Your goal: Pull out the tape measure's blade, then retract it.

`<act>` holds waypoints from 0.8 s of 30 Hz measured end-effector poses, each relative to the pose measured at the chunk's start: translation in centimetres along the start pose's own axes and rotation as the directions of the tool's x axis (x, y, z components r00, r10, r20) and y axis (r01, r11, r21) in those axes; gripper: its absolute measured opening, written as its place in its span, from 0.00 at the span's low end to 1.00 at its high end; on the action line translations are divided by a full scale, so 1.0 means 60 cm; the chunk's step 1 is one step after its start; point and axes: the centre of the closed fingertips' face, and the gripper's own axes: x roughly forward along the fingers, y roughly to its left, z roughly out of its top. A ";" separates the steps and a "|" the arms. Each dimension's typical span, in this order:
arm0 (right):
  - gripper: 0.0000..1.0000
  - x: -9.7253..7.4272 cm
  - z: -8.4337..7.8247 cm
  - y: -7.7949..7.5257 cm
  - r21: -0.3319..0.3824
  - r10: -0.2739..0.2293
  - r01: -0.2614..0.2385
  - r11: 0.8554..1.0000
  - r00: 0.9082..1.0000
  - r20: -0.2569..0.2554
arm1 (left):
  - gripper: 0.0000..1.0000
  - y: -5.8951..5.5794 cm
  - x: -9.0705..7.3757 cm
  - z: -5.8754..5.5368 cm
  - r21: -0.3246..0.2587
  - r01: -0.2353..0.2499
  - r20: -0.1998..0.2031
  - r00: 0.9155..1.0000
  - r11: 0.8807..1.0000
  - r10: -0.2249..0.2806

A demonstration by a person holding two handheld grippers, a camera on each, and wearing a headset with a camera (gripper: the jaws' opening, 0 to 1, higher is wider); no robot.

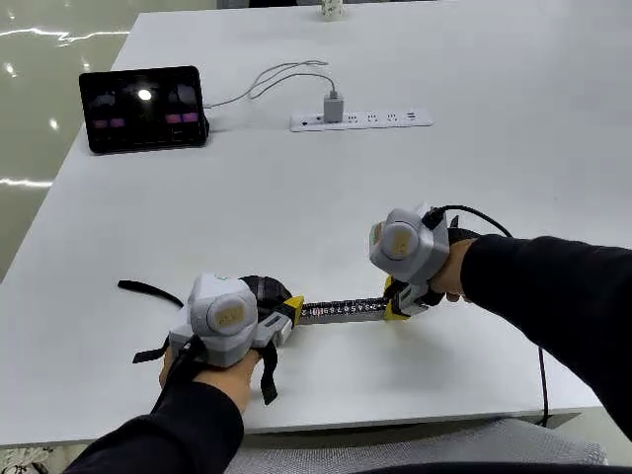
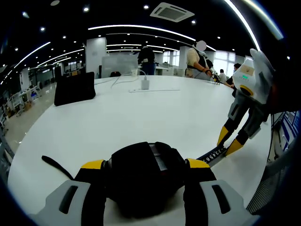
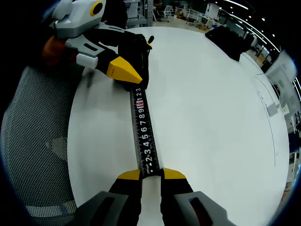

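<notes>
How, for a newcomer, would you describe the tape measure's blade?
On the white table, look near the front edge. The blade runs flat from the black case in the left claw to the right claw. Unlike the plain black straps nearby, it carries printed numbers.

Left hand-held gripper clamps tape measure; right hand-held gripper pinches its extended blade, near the tabletop's front edge.

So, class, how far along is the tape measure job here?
Done: the blade is partly pulled out. In hand: the left gripper clamps the case, the right gripper pinches the blade's tip. Left: any further pulling, then retracting it.
</notes>
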 end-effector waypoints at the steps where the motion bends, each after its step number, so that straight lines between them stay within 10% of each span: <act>1: 0.11 0.000 0.001 0.000 0.002 0.001 -0.001 1.000 1.000 0.002 | 0.62 0.000 0.000 0.000 0.000 0.000 0.000 1.000 1.000 0.000; 24: 0.11 0.007 0.017 0.003 0.000 0.000 0.000 1.000 1.000 0.005 | 0.62 -0.001 -0.001 0.000 -0.002 0.000 0.000 1.000 1.000 0.000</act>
